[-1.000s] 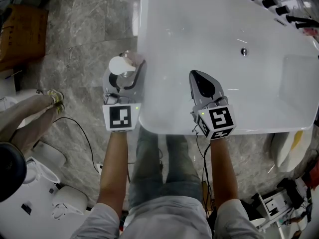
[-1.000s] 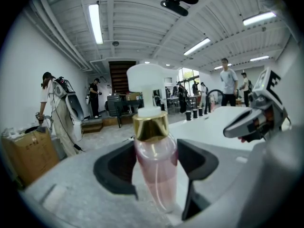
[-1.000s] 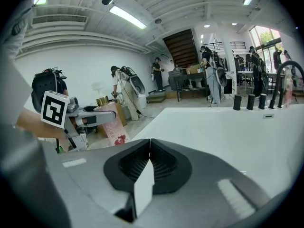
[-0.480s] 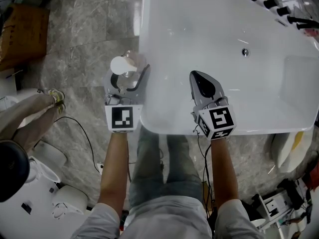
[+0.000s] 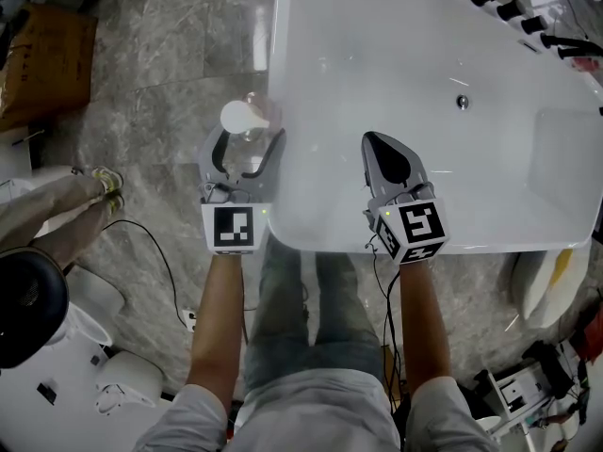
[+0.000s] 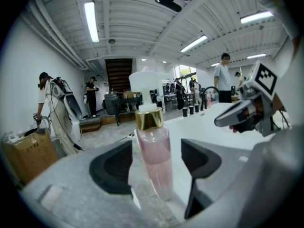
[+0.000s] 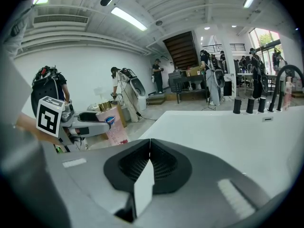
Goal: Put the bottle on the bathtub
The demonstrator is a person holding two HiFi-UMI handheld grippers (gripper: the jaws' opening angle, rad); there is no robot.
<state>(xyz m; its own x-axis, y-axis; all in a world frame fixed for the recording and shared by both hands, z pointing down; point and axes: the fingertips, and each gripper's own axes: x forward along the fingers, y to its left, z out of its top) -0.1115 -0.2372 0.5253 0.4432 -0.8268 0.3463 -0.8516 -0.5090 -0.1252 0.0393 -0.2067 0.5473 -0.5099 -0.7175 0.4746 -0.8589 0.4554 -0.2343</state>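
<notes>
We are in a big open workshop hall, not a home bathroom. The white bathtub [image 5: 424,111] sits free on a grey stone floor [image 5: 170,83] beside a cable [image 5: 166,264] and a cardboard box [image 5: 47,59]. Overhead run strip lights [image 6: 90,20] and bare ceiling beams [image 6: 142,13]. Farther off we see a staircase [image 6: 118,72] and other people [image 6: 222,77].

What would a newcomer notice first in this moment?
The pink bottle with a gold cap stands upright at the left edge of the white bathtub, inside the left hand-held gripper, whose jaws have just been opening and stand clear of it. The right hand-held gripper hangs shut over the bathtub.
</notes>
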